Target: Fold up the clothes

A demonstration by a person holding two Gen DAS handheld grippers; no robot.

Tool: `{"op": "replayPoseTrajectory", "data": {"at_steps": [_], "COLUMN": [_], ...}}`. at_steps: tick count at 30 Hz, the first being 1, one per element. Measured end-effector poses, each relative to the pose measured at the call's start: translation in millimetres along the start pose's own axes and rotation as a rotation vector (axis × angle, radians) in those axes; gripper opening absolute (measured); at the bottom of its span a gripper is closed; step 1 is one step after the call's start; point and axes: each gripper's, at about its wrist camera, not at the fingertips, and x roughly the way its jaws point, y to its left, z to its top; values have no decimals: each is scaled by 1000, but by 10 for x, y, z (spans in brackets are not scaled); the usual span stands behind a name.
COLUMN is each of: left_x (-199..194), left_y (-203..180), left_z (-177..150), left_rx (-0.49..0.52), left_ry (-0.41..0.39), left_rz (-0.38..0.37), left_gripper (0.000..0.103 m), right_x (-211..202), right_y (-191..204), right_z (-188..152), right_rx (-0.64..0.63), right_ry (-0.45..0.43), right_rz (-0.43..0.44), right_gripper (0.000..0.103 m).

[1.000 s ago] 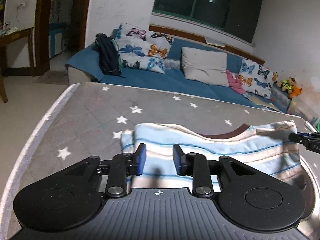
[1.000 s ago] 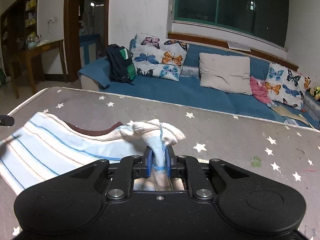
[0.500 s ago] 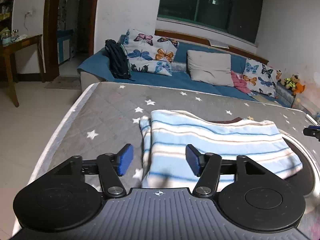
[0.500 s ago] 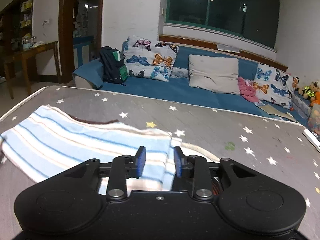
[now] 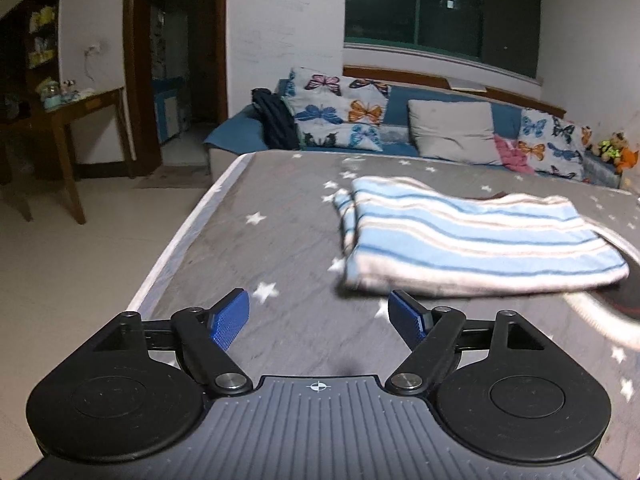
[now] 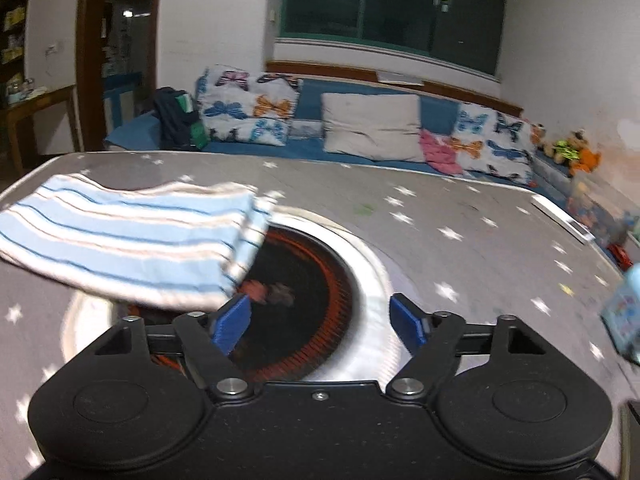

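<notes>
The folded striped garment (image 5: pixel 472 240) lies on the starred table (image 5: pixel 240 248), partly covering a blurred round opening (image 6: pixel 320 280). The left gripper (image 5: pixel 319 316) and right gripper (image 6: pixel 320 316) are opening, nothing between their jaws.

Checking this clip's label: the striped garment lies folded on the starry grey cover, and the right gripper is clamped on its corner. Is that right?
Not quite. The striped garment does lie folded on the starry grey cover, but the right gripper is not clamped on it. The right wrist view shows its jaws opening with no cloth between them, the garment lying just ahead and to the left.
</notes>
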Motion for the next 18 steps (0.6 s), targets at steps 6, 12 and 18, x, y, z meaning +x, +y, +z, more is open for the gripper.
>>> {"op": "replayPoseTrajectory", "data": {"at_steps": [6, 12, 18], "left_x": [36, 150, 198], "left_y": [90, 221, 296], "left_z": [-168, -271, -269], "left_rx": [-36, -120, -170], "left_ry": [4, 20, 48], "left_rz": [25, 34, 15], "left_gripper": [79, 79, 83], "right_x": [-6, 45, 152], "right_y": [-448, -791, -1002], "right_z": [-282, -475, -582], "right_rx": [73, 117, 170], "right_ry": [15, 9, 27], "right_rz": [-76, -124, -135], "right_gripper": [94, 98, 101]}}
